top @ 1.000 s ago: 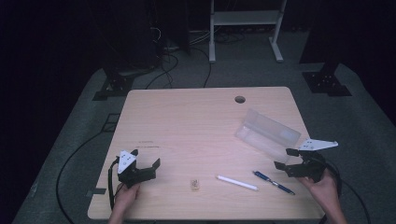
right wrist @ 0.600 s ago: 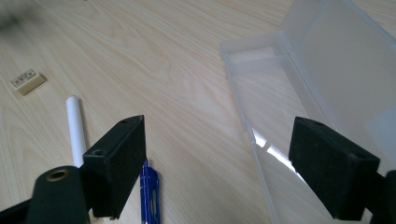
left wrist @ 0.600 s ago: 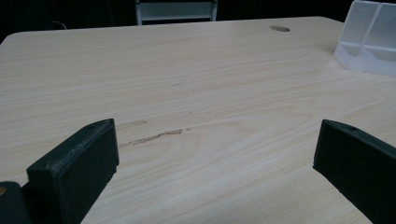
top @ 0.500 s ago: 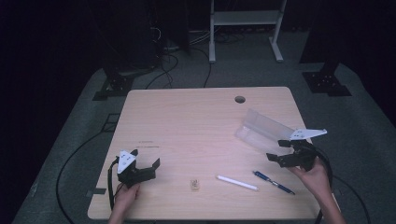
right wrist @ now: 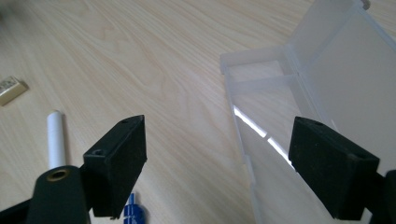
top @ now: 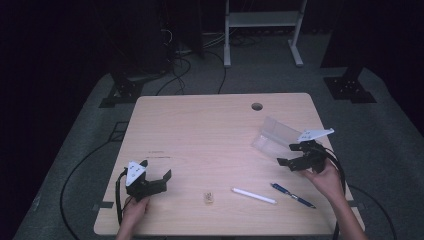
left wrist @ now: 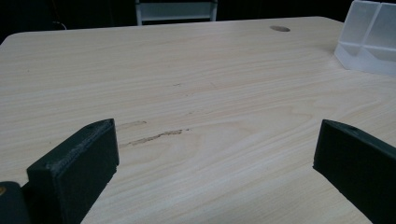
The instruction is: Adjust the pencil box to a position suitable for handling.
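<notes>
A clear plastic box [top: 274,135] lies open at the right of the table, lid folded back. My right gripper [top: 288,155] hovers at its near edge, open; in the right gripper view the box [right wrist: 299,107] lies under its far jaw, nothing between the jaws [right wrist: 219,128]. A white pen [top: 253,195] and a blue pen [top: 292,194] lie near the front edge, and a small tan block [top: 208,198] to their left. My left gripper [top: 156,170] rests open at the front left over bare wood [left wrist: 217,140].
The wooden table [top: 200,130] has a round cable hole [top: 257,106] near its far edge. In the left gripper view the clear box [left wrist: 369,37] stands far off at the upper right. Cables and stand feet lie on the dark floor around the table.
My right gripper has moved away from the pens, up the table to the near edge of the clear box. The left gripper has stayed still.
</notes>
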